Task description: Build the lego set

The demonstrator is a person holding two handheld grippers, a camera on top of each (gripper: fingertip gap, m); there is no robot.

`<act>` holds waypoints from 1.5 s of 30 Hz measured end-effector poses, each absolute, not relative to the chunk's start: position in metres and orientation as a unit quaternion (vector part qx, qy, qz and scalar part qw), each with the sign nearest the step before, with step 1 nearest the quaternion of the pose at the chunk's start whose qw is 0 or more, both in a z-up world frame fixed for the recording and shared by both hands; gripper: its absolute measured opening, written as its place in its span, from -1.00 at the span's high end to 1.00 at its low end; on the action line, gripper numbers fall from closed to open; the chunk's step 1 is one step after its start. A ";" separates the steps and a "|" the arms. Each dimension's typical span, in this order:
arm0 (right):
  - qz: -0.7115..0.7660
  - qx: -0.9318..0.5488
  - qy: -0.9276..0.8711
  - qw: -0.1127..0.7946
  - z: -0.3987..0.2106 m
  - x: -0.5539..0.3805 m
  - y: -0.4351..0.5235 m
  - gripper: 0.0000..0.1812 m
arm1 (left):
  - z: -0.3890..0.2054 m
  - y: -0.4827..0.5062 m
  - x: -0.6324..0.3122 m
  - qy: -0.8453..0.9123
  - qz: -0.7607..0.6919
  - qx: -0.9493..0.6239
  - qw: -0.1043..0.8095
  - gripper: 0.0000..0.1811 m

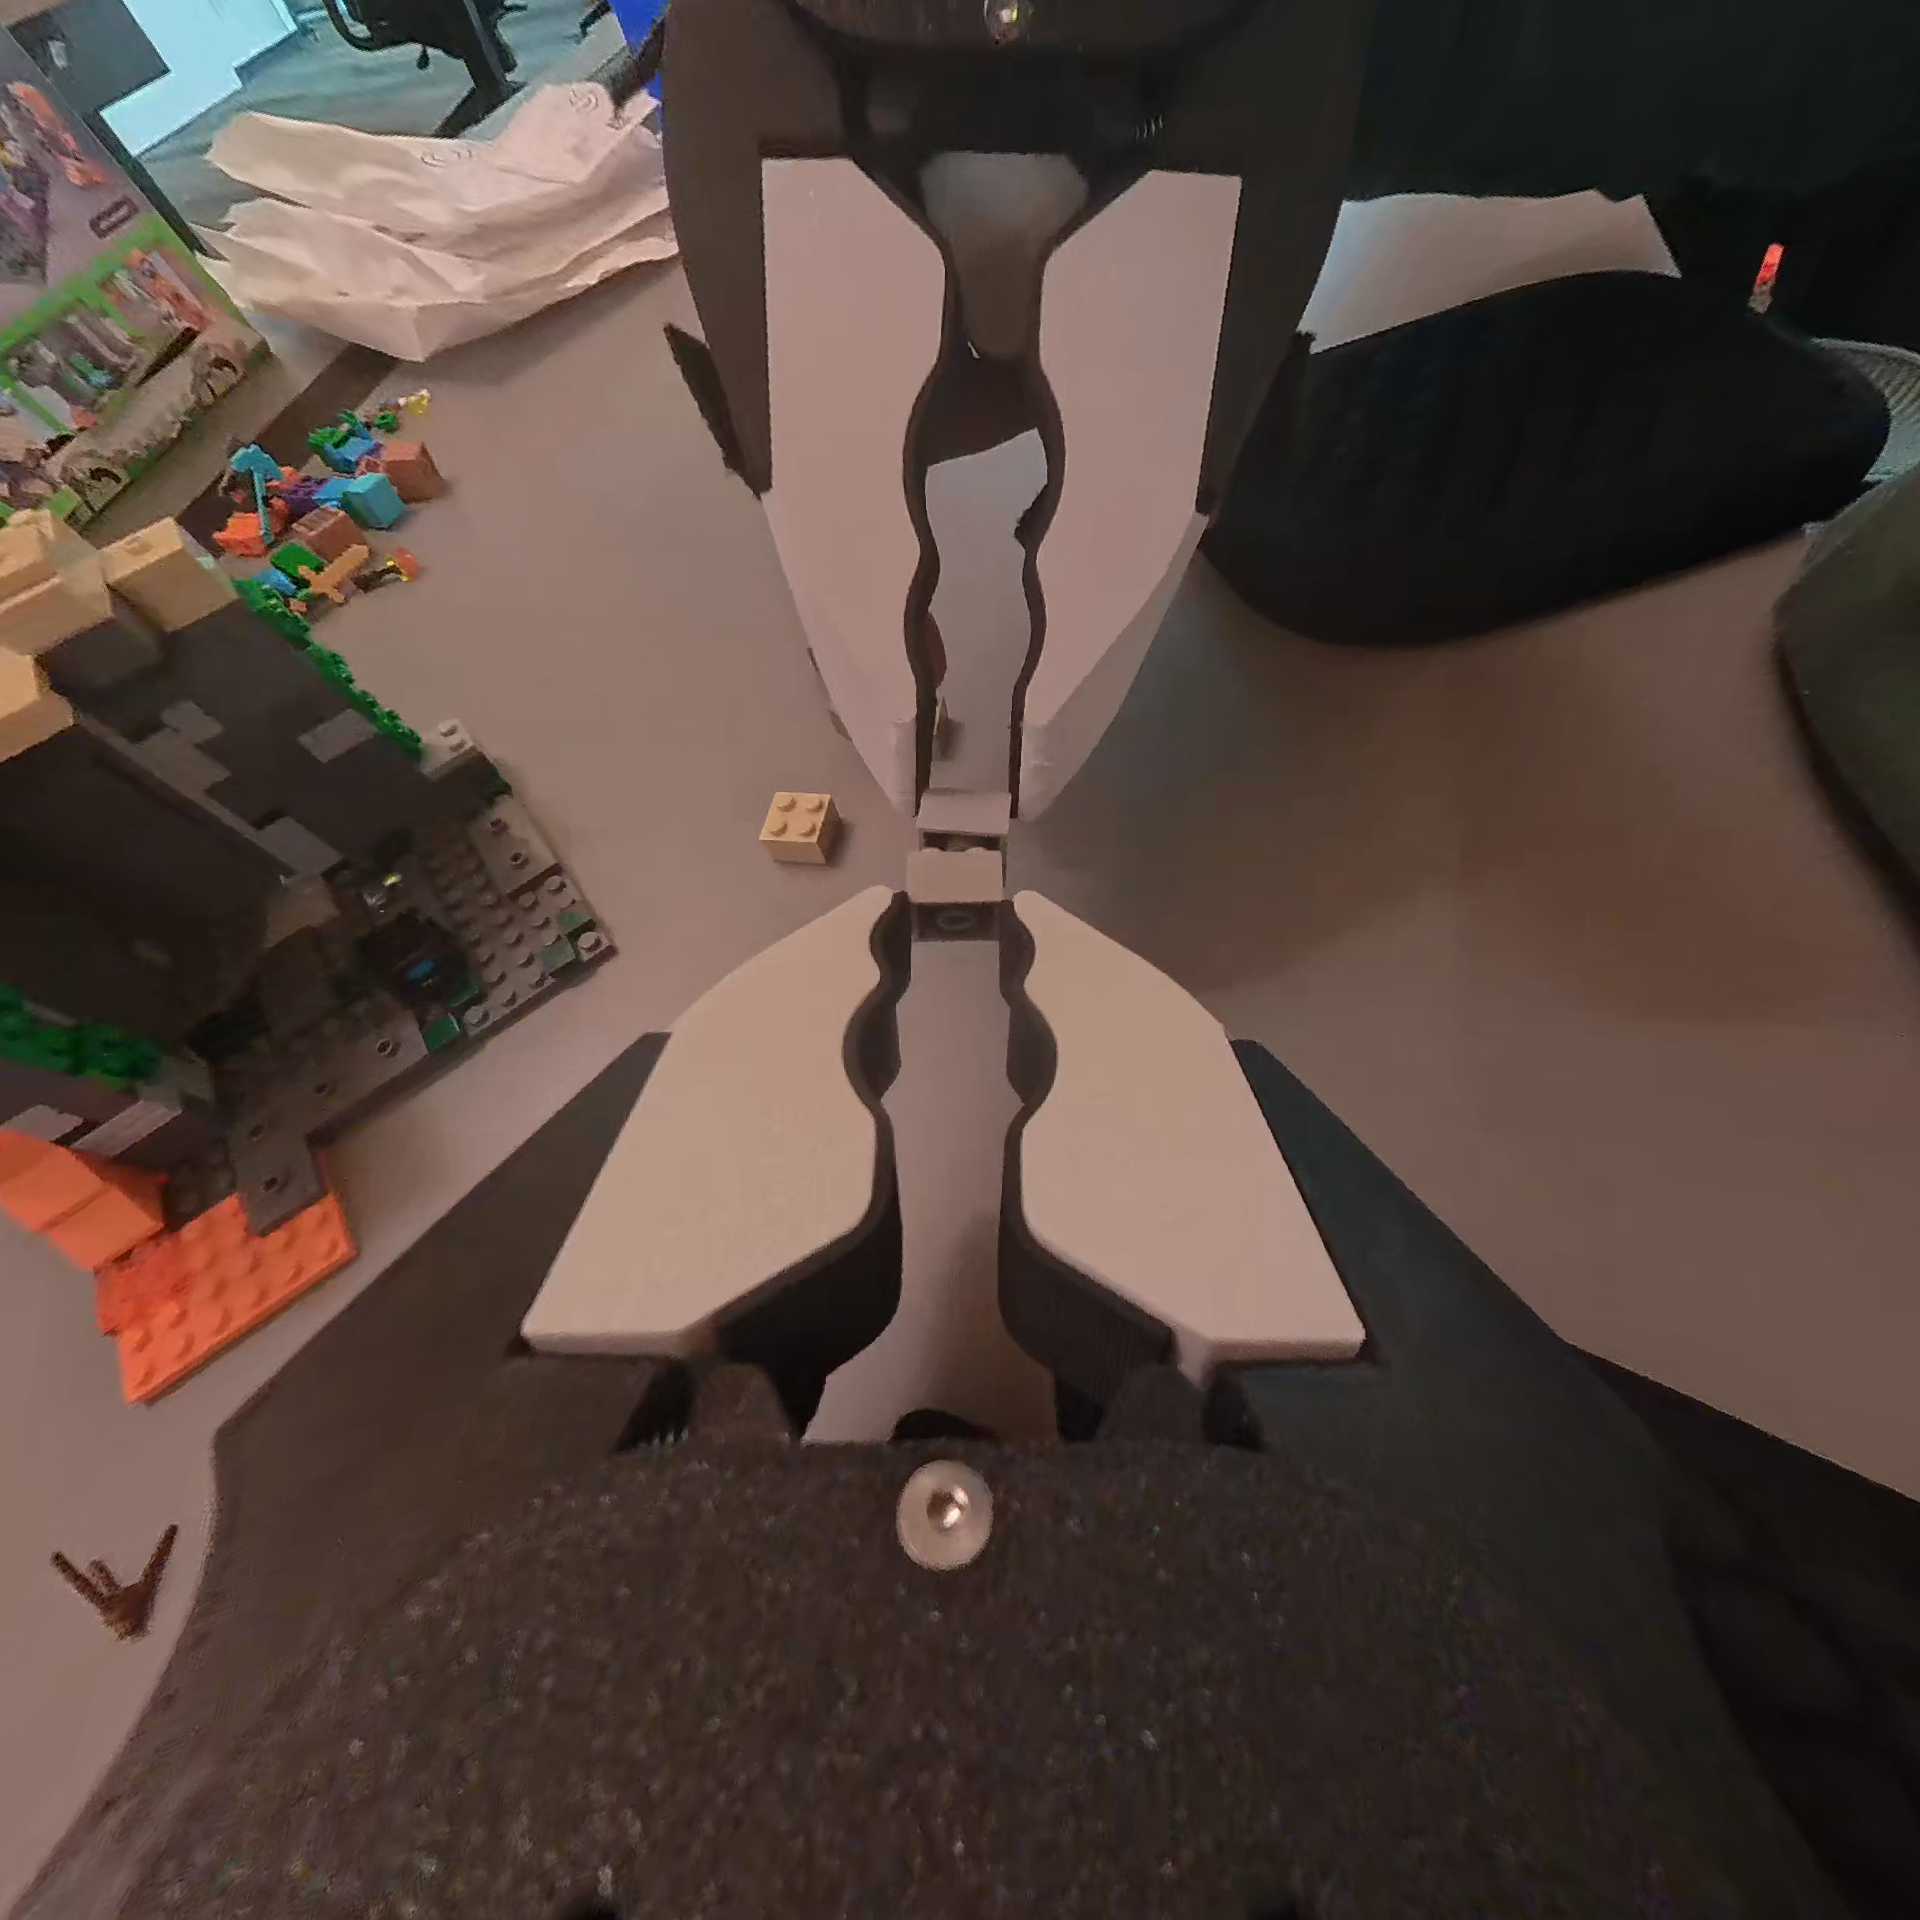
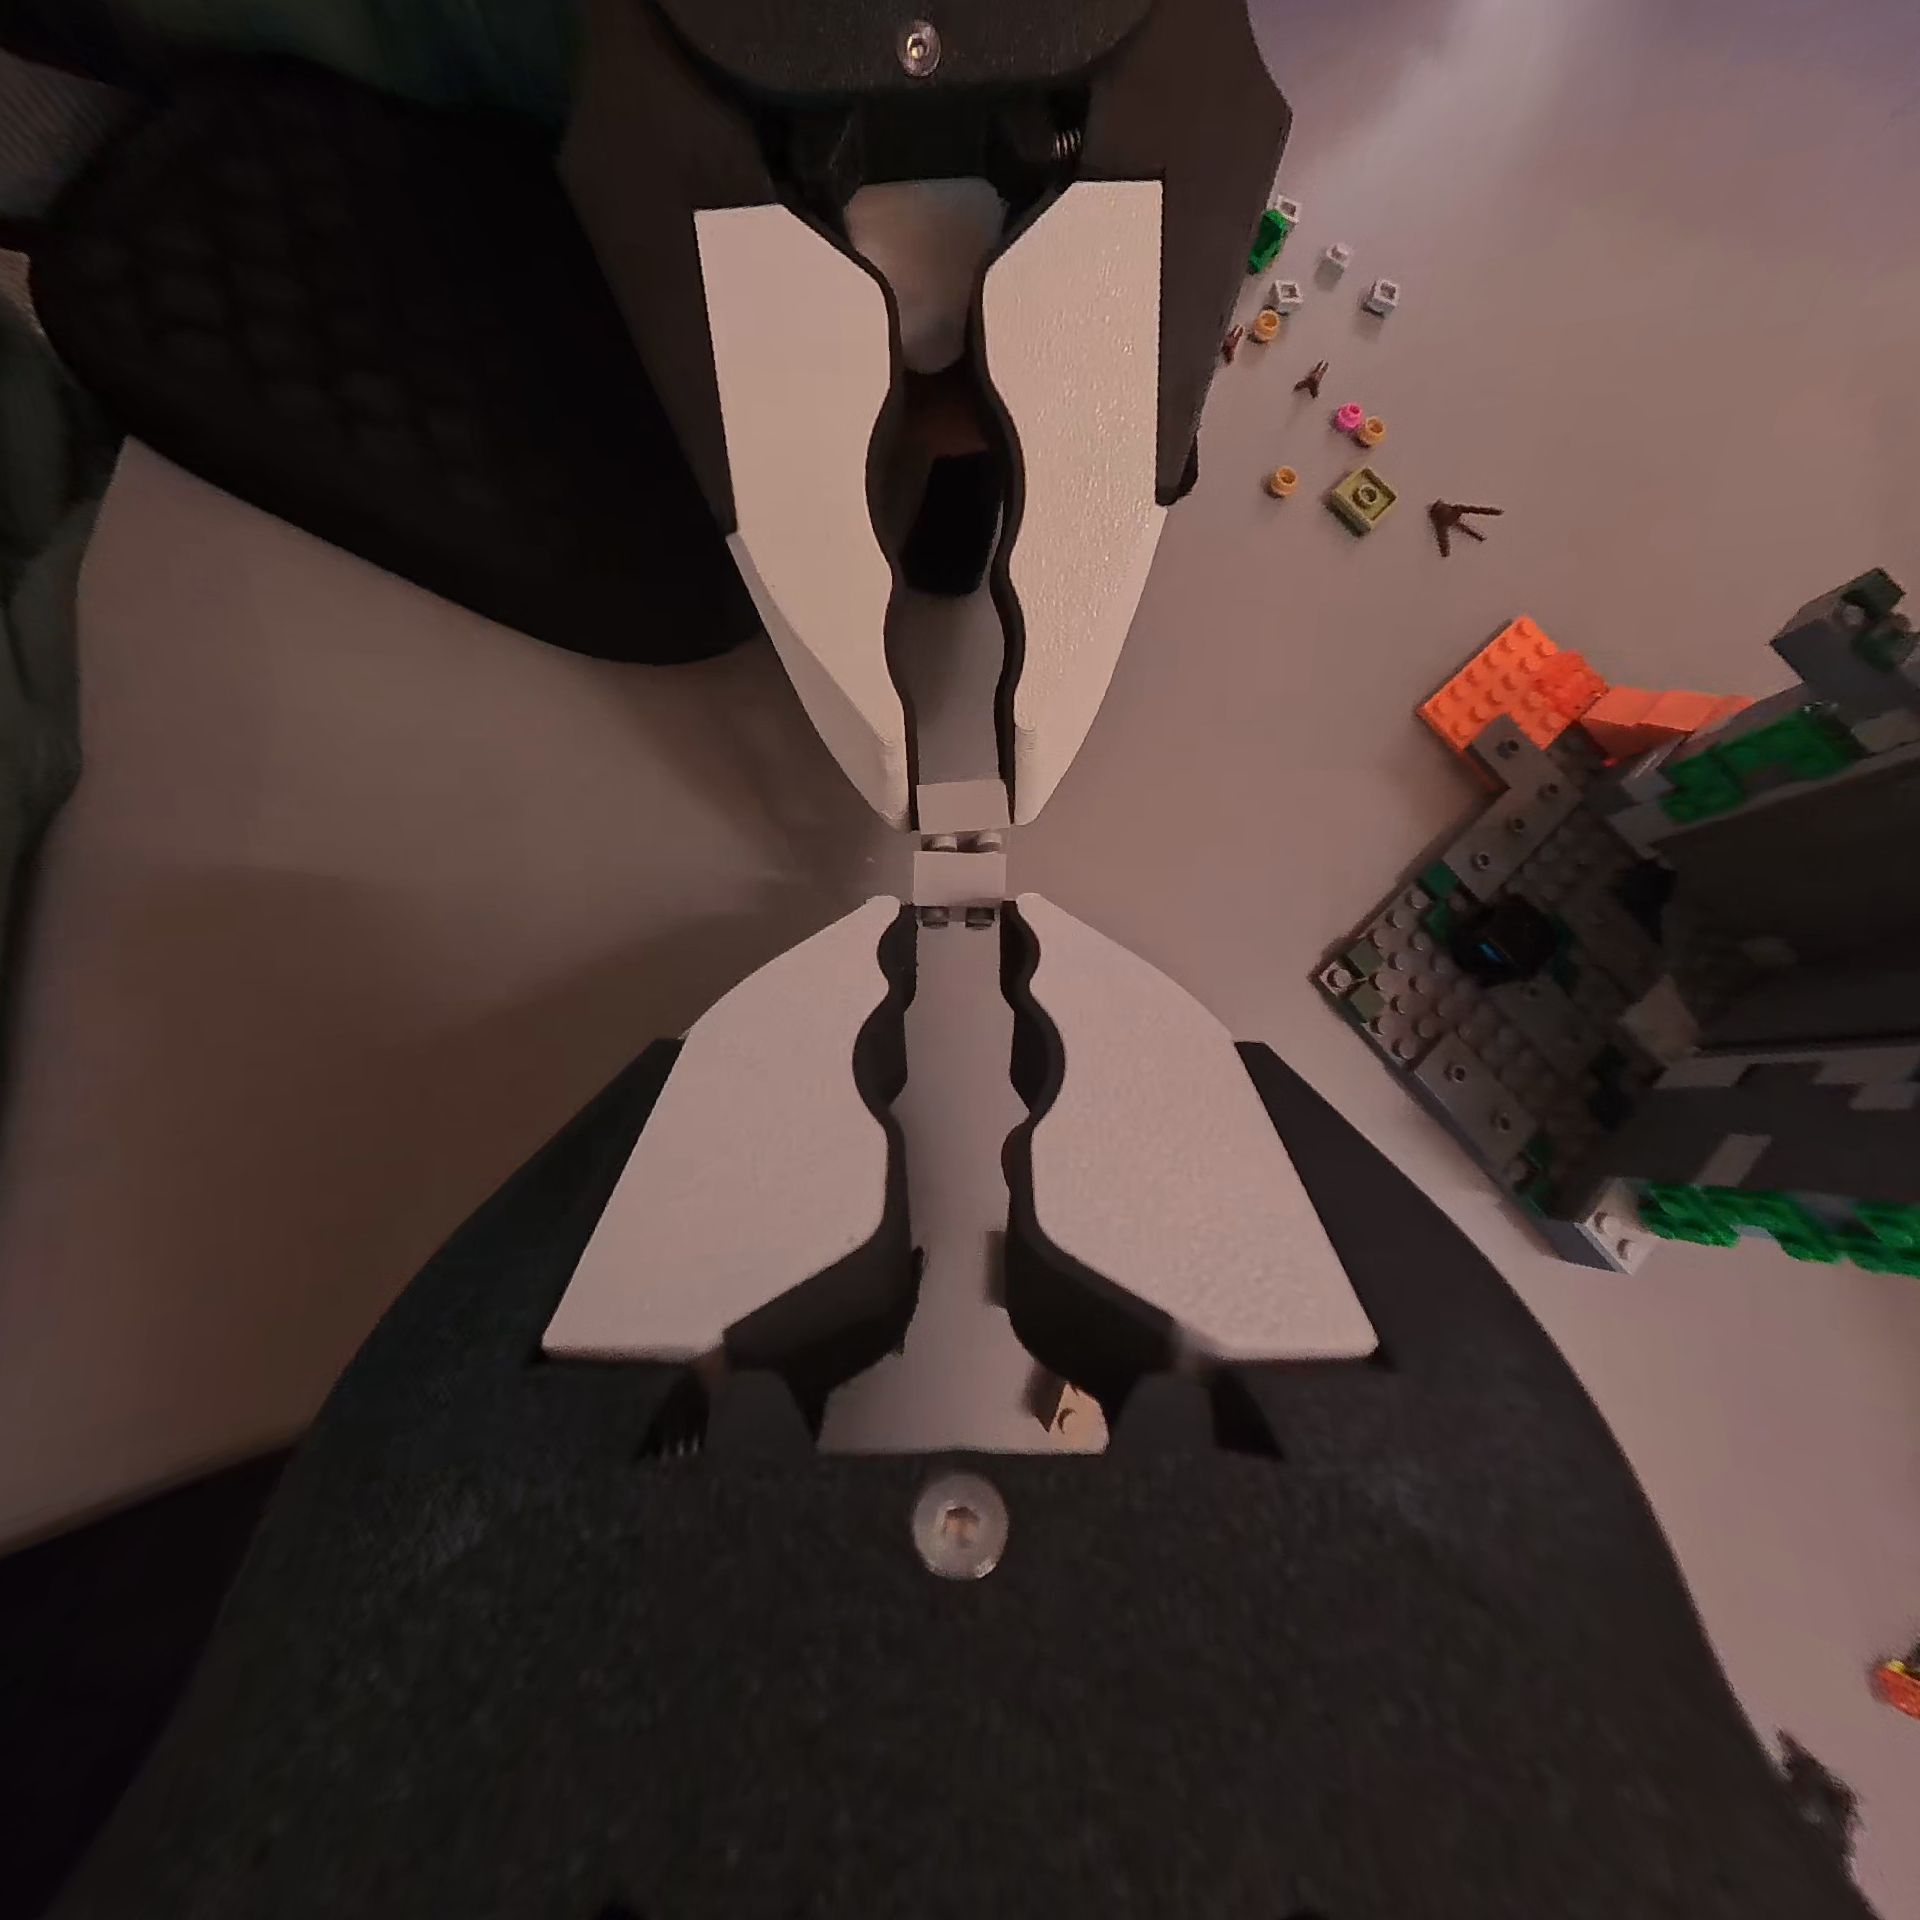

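My two grippers face each other tip to tip above the grey table. My left gripper [image 1: 956, 902] is shut on a small light grey brick [image 1: 954, 878], whose underside faces its camera. My right gripper [image 2: 958, 902] is shut on a matching light grey brick [image 2: 958, 875]. In the left wrist view the right gripper [image 1: 963, 800] comes in from the top with its brick [image 1: 961, 814]. In the right wrist view the left gripper [image 2: 961, 800] holds its brick [image 2: 961, 807] with the studs [image 2: 961, 840] meeting the right one's brick. The two bricks are in line with only a narrow seam between them.
A partly built grey, green and orange lego model [image 1: 260, 883] stands on the table to the left, and it also shows in the right wrist view [image 2: 1621, 935]. A tan 2x2 brick [image 1: 800, 828] lies near the tips. Loose coloured pieces [image 1: 332, 509], the set's box [image 1: 94, 343], white bags [image 1: 436, 229] and small bits [image 2: 1340, 416] lie around. Both grippers' tips are close together, under 4 cm apart.
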State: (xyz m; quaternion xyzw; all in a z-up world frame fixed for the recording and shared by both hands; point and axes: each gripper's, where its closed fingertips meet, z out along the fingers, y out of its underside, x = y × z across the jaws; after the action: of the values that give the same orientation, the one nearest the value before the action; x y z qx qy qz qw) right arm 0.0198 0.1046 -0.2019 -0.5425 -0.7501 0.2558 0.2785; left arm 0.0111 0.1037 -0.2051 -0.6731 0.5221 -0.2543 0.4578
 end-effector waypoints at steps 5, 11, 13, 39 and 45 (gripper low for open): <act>0.254 -0.536 -0.757 0.274 -0.203 0.019 0.103 0.83 | -0.208 0.102 0.012 0.530 -0.247 -0.674 0.452 0.83; 0.275 -0.530 -0.751 0.282 -0.203 0.019 0.100 0.83 | -0.208 0.100 0.013 0.535 -0.248 -0.672 0.448 0.83; 0.288 -0.527 -0.745 0.290 -0.201 0.019 0.099 0.83 | -0.207 0.099 0.013 0.533 -0.254 -0.669 0.452 0.83; 0.485 -0.498 -0.599 0.398 -0.137 0.020 0.087 0.83 | -0.150 0.086 0.021 0.467 -0.371 -0.596 0.538 0.83; 0.491 -0.494 -0.598 0.397 -0.134 0.018 0.084 0.82 | -0.142 0.084 0.020 0.460 -0.381 -0.586 0.547 0.83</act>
State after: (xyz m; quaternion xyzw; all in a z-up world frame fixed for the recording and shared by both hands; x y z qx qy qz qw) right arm 0.0180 0.0842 -0.1343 -0.4938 -0.5980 0.4908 0.3972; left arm 0.0200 0.0836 -0.1422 -0.5865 0.4604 -0.3810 0.5467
